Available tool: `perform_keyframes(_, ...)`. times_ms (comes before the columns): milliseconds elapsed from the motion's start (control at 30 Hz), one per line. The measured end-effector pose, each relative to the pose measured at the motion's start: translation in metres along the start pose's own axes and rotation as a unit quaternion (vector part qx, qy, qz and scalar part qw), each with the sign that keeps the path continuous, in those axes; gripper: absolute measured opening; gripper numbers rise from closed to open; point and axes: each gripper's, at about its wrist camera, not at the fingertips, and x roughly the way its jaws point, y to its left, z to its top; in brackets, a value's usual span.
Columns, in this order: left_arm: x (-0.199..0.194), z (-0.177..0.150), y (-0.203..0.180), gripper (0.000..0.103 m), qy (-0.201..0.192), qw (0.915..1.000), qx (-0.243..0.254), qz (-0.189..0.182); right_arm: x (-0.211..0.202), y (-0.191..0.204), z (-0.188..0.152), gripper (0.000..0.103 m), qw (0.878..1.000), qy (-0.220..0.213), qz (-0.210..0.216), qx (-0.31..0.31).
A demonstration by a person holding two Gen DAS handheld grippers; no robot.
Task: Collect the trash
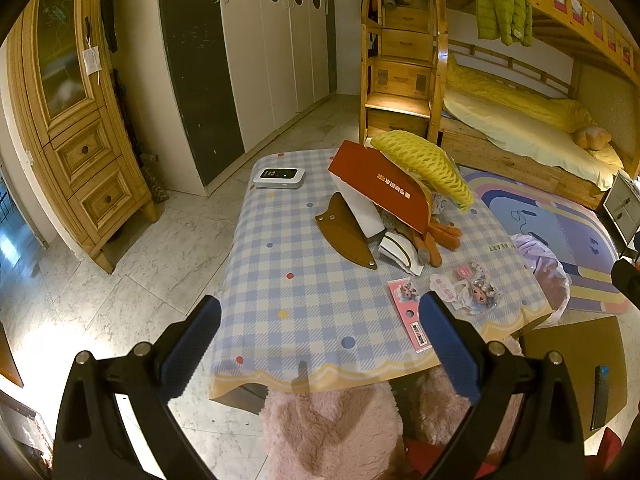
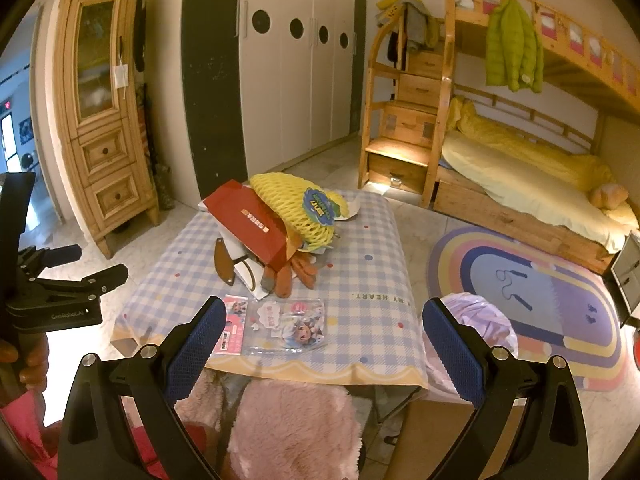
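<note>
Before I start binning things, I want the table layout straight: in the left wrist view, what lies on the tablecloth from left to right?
White device → brown leather sheath → red box → orange glove → doll sticker packet. The yellow foam net overlaps the box, so I left it out.

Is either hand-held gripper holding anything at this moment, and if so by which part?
Nothing is held. The left hand-held gripper and the right hand-held gripper are both open and empty, above the near edge of the checked table.
</note>
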Motion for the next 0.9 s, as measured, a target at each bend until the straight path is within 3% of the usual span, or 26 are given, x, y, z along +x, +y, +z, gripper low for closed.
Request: perform_keyframes(900,0.0003,0.0005,-0.0004,0.096,0.001,1.0000,0.000,0.000,0.0009,0.0010,0.0014,0.098,1.000,0.003,0.001,0.000)
